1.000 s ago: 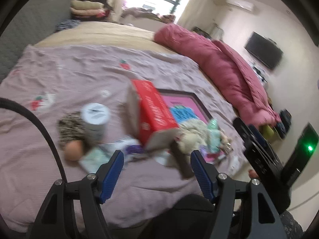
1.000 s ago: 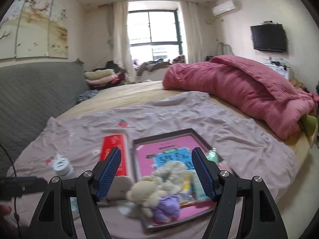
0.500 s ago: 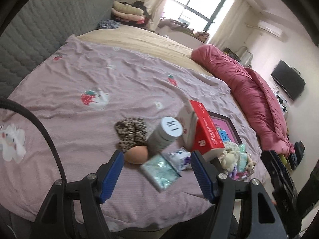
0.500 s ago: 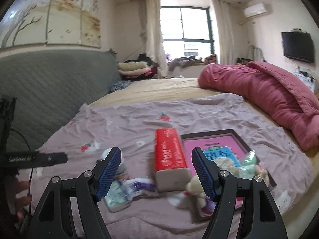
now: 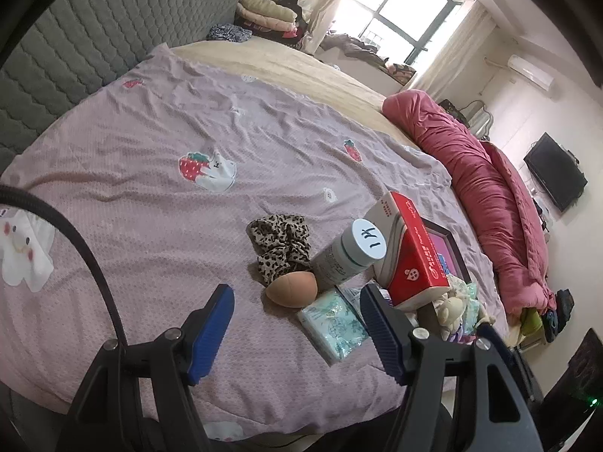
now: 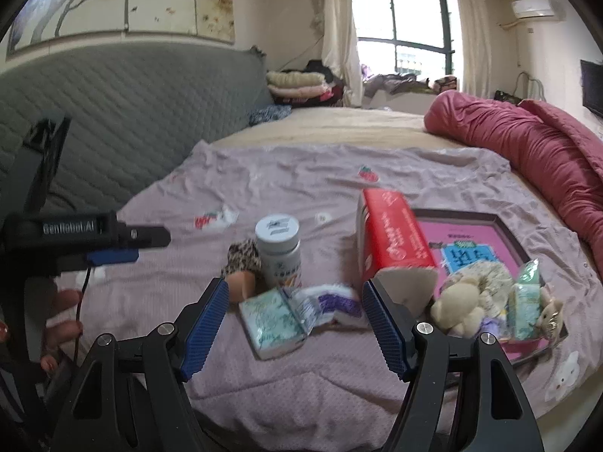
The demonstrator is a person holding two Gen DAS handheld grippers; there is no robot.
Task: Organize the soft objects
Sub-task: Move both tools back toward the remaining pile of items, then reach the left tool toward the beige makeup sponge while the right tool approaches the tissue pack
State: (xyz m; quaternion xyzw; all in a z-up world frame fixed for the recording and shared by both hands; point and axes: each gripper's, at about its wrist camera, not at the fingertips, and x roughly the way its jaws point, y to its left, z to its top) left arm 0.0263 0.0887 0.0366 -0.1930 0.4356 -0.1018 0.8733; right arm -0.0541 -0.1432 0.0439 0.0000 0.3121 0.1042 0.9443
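Both held above the near edge of the bed (image 5: 150, 226), nothing between the pads: left gripper (image 5: 296, 329) spread, right gripper (image 6: 296, 329) spread too. At frame centre, 1 leopard scrunchie (image 5: 280, 241) beside a beige sponge egg (image 5: 291, 289) and a white bottle (image 6: 280, 254). Tissue pack (image 6: 273, 322) lower centre. Cream plush bear (image 6: 458, 307) at lower right, on the pink tray (image 6: 507, 222), next to the red box (image 6: 392, 243).

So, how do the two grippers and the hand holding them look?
Both grippers have black triangular frames, silver screws and ribbed blue fingers. A black cable curves past the left one, whose body carries white lettering. The hand shows red nail polish.
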